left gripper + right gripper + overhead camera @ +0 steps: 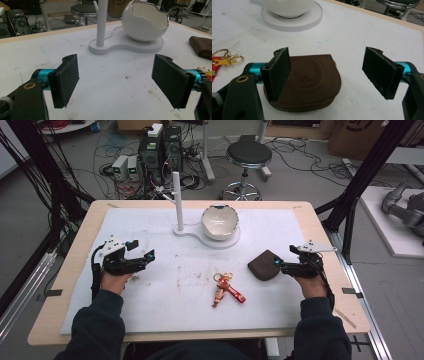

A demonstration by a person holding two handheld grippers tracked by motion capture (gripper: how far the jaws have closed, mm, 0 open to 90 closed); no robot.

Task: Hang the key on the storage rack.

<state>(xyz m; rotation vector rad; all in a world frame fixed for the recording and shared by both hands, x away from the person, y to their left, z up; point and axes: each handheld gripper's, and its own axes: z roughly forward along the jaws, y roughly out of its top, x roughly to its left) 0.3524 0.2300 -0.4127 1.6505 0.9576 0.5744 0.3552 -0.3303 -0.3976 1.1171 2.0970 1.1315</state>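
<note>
Here the surface [300,227] carries a white mat, and on it a white stand [200,232] with an egg-shaped bowl [220,221]. The left tongs [141,251] are wide open over bare mat and hold nothing. The right tongs [325,72] are wide open too, just above the brown pouch [312,80], gripping nothing. A red keychain [227,287] lies near the middle.
</note>
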